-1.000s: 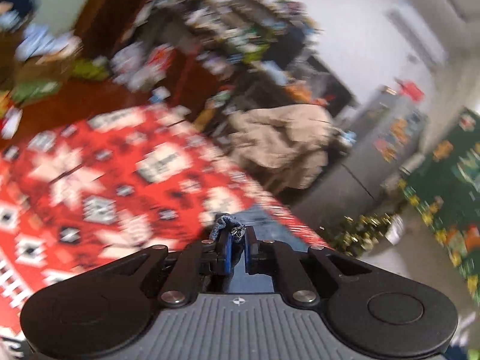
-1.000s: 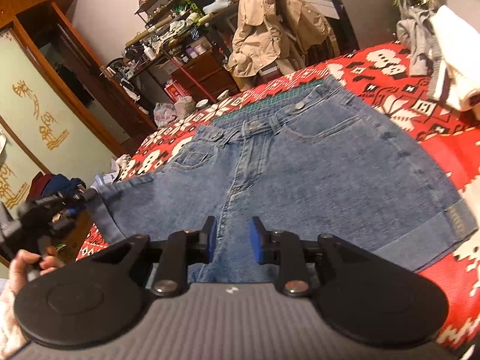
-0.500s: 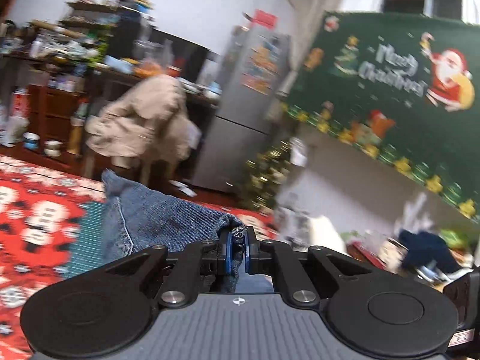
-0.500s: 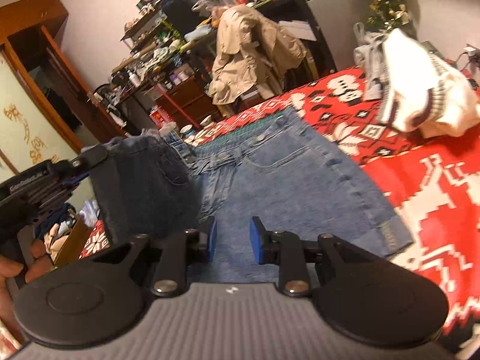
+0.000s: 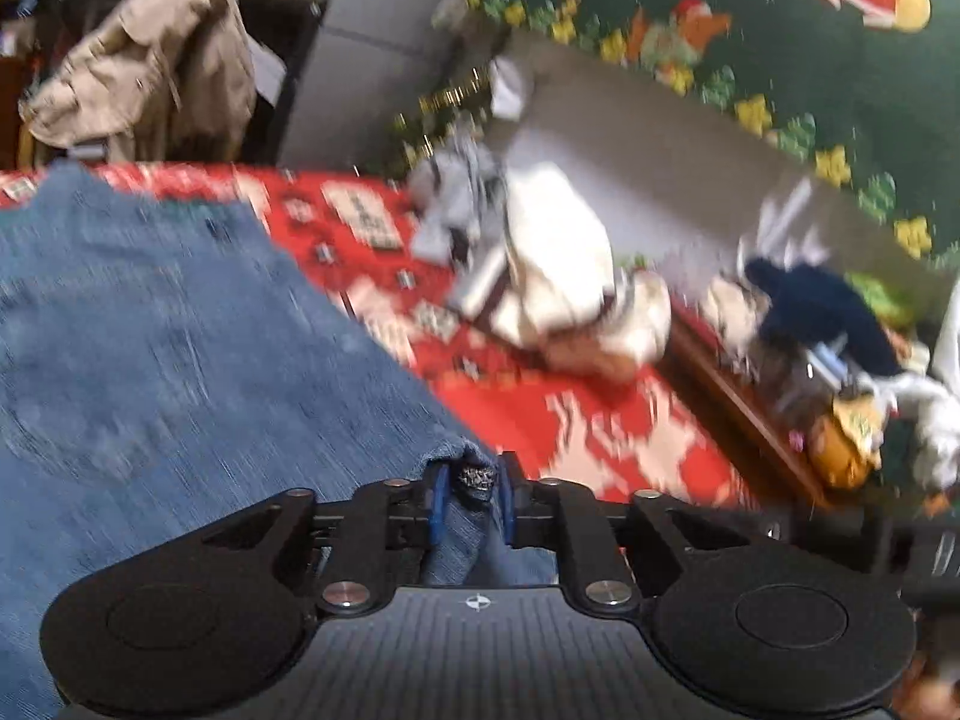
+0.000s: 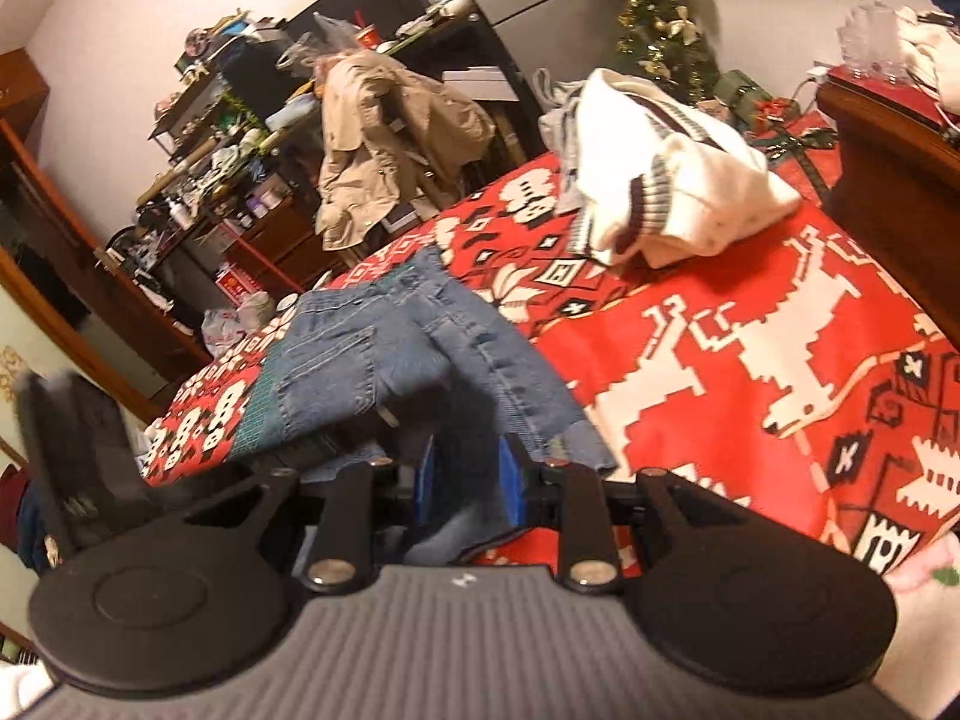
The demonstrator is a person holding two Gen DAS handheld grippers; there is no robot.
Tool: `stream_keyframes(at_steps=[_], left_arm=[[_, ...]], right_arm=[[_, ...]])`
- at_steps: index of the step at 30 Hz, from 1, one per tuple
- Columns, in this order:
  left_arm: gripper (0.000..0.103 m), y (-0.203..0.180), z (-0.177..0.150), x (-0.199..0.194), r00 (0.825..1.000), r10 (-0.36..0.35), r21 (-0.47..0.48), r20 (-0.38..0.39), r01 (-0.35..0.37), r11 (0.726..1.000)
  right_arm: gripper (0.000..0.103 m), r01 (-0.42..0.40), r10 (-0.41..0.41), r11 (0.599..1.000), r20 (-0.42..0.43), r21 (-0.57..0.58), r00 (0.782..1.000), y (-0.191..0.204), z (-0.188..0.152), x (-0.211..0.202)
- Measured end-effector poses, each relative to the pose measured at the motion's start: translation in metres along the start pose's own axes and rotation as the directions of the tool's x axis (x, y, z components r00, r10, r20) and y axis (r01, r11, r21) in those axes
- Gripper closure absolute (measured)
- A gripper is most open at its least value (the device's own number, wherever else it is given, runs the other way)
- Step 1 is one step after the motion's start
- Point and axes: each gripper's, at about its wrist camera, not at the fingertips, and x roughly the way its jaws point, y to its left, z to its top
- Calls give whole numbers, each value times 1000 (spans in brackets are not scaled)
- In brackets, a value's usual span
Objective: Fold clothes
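The pair of blue denim shorts (image 6: pixel 384 360) lies on the red blanket with white woven patterns (image 6: pixel 750 360), and it serves as the landmark here: one half of it appears doubled over the other, so the fold across the middle is, I judge, nearly made. In the left wrist view the left gripper (image 5: pixel 471 495) sits at the near corner of the shorts, with the frayed hem corner (image 5: pixel 474 474) bunched between its blue pads (image 5: pixel 438 498); its jaws are opening, narrow as yet, with the cloth between them but seemingly no longer pinched, which suits letting the carried corner drop onto the layer beneath. The right gripper (image 6: pixel 465 483) hovers over the near edge of the shorts, its jaws a little apart and gripping nothing; denim shows in the gap, though it seems to lie beneath the fingers, probably so that this claw can press or smooth the fold. Beyond the shorts on the blanket lies a crumpled white knitted sweater with dark striped trim (image 6: pixel 672 180), likely waiting its turn. Farther behind the shorts a beige jacket (image 6: pixel 384 138) hangs over a chair.
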Motion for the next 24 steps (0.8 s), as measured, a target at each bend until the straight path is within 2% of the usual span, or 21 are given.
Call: stream_keyframes(at_steps=[3,6,13,17,21,24], left_arm=[[68,-4,-10,-4,999,-36,4,-25,37,999],[62,-9,-18,-15,997,-66,11,-46,67,998],[60,-4,-20,-52,993,-89,-3,-75,89,996],[60,2,-14,-80,992,-115,4,-49,116,993],[60,21,0,-107,997,-73,26,0,73,997],[60,48,9,-125,999,-19,-16,40,20,1000]], right_arm=[[75,0,0,1000,0,15,1000,-4,3,7],[75,-9,9,999,-5,31,1000,-6,6,15],[72,-38,40,998,-42,55,998,-5,13,47],[69,-46,49,998,-78,46,996,-1,19,73],[69,-32,34,999,-120,22,992,4,20,95],[89,2,0,1000,-145,17,989,6,20,104]])
